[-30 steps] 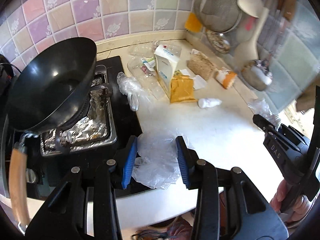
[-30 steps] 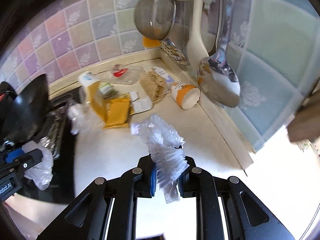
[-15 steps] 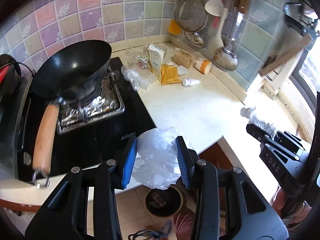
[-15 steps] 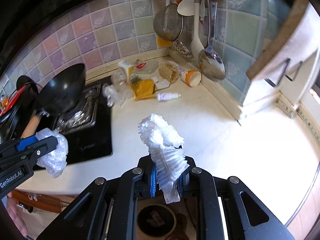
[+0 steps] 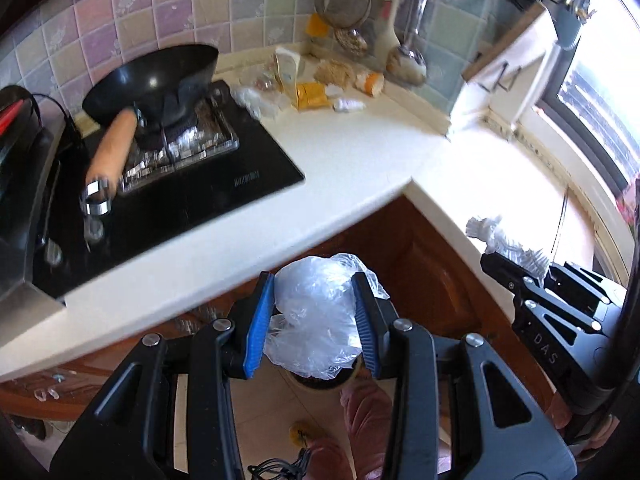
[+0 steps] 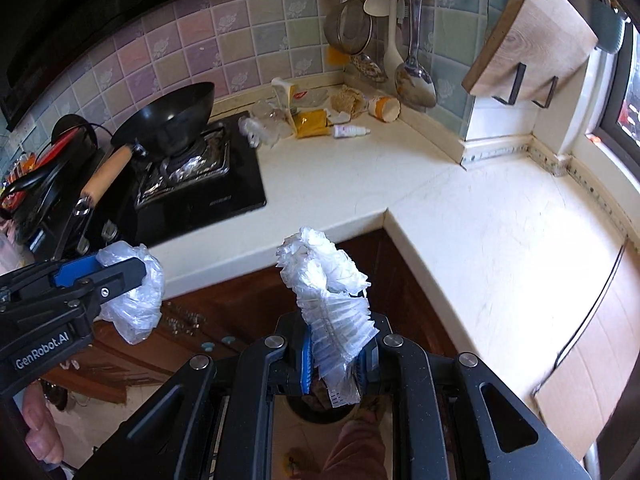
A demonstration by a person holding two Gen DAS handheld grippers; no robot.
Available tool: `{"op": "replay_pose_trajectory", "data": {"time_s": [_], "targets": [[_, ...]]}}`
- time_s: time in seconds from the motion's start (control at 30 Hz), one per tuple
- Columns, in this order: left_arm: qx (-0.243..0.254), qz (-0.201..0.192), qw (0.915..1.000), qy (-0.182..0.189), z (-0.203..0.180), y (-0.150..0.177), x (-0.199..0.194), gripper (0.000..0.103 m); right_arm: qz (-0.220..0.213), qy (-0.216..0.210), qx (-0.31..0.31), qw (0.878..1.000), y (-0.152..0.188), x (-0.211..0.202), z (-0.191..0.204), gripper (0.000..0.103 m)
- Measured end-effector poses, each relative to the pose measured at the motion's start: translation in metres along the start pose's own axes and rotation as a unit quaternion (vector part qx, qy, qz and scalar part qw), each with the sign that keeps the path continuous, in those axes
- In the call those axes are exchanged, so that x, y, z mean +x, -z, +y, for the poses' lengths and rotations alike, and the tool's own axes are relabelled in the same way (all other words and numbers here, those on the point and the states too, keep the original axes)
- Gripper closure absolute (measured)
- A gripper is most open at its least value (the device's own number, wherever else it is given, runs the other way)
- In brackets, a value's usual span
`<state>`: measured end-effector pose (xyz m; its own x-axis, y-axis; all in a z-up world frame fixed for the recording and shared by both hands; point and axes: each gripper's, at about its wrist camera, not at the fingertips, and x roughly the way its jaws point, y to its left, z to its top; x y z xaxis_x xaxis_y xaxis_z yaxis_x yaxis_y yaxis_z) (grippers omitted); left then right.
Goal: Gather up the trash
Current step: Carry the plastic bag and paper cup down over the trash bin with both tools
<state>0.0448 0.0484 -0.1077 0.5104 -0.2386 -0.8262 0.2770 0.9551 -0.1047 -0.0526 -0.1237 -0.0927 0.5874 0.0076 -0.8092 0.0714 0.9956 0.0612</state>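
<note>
Cream counter edge (image 6: 280, 240) lies behind; my left gripper (image 5: 316, 320) pinches a clear bag (image 5: 316, 320), my right gripper (image 6: 338, 356) pinches pleated plastic (image 6: 328, 296), both above the floor bin (image 6: 320, 414).

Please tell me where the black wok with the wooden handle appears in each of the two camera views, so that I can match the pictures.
Left wrist view: the black wok is in the upper left, on the stove, handle pointing down-left.
Right wrist view: the black wok is at the left above the middle, on the same stove.
Shared landmark: the metal strainer hanging on the tiled wall, to the right of the wok in both views.
</note>
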Motion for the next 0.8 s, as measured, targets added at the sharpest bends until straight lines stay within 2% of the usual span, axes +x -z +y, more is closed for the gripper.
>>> {"op": "replay_pose_trajectory", "data": {"time_s": [0.2, 0.4, 0.6, 0.8], "targets": [[-0.007, 0.039, 0.9991, 0.015, 0.001, 0.035, 0.016, 0.067, 0.038, 0.004, 0.003, 0.999, 0.044, -0.001, 0.004, 0.087], [-0.016, 0.078, 0.9966, 0.021, -0.001, 0.064, 0.050, 0.067, 0.078, 0.009, 0.005, 0.997, 0.069, 0.021, -0.003, 0.087], [-0.016, 0.119, 0.9927, 0.013, -0.006, 0.094, 0.107, 0.067, 0.128, 0.001, 0.018, 0.992, 0.094, 0.077, -0.017, 0.087], [-0.036, 0.152, 0.9877, -0.010, -0.001, 0.132, 0.183, 0.067, 0.187, -0.028, 0.024, 0.982, 0.145, 0.164, -0.023, 0.087]]}}
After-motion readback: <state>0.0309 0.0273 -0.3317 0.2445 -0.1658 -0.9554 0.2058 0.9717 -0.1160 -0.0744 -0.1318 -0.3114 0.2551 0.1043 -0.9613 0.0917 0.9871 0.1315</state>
